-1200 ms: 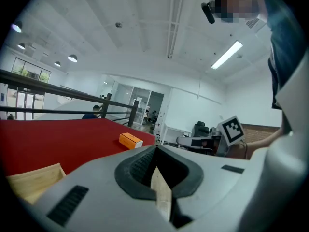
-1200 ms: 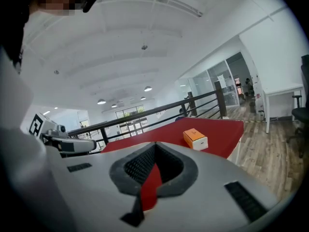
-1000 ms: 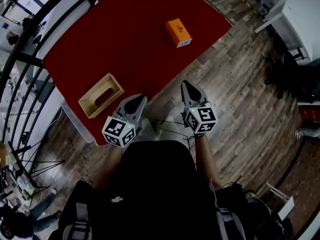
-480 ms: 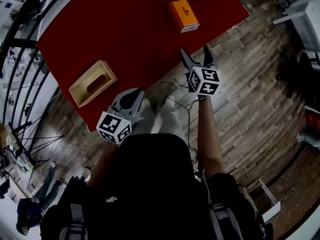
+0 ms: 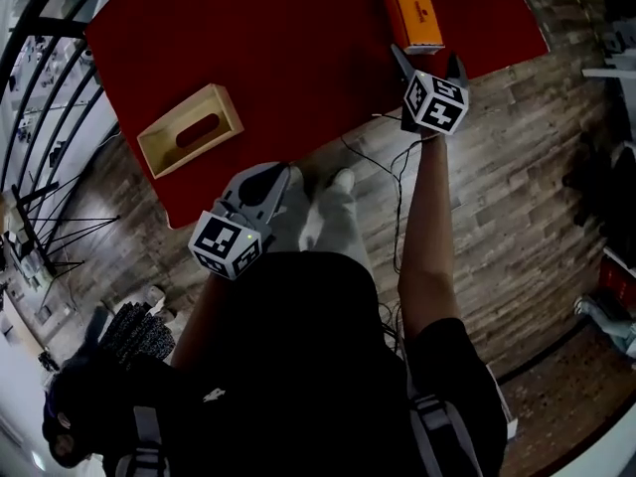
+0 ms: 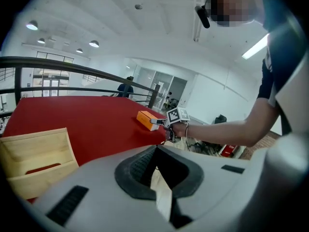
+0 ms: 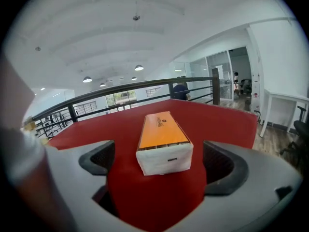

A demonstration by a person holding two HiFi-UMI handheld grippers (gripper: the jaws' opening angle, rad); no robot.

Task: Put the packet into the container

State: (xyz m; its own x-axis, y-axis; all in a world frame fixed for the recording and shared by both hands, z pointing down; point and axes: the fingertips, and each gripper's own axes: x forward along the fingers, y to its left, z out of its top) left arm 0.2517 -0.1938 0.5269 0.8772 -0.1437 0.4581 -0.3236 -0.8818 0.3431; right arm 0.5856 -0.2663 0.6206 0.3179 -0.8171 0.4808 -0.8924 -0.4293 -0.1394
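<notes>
An orange packet (image 5: 414, 16) with a white end lies near the far right corner of the red table (image 5: 298, 58). My right gripper (image 5: 427, 61) hovers just short of it, jaws opening wide. In the right gripper view the packet (image 7: 163, 140) sits ahead of my right gripper (image 7: 161, 166), its white end level with the tips and touching neither pad. The wooden container (image 5: 191, 129), a slot in its top, rests at the table's left. My left gripper (image 5: 273, 179) hangs shut and empty by the table's near edge. From the left gripper view I see the container (image 6: 34, 158) and the packet (image 6: 146, 119).
A black railing (image 5: 40, 58) runs along the table's left side. Wooden floor (image 5: 497, 187) lies to the right and below. A thin cable (image 5: 383, 157) hangs under my right arm. The person's pale legs (image 5: 323, 212) stand at the table's near edge.
My right gripper has reached forward from near the body up to the packet, and its jaws have gone from shut to wide. The left gripper has stayed by the table's edge.
</notes>
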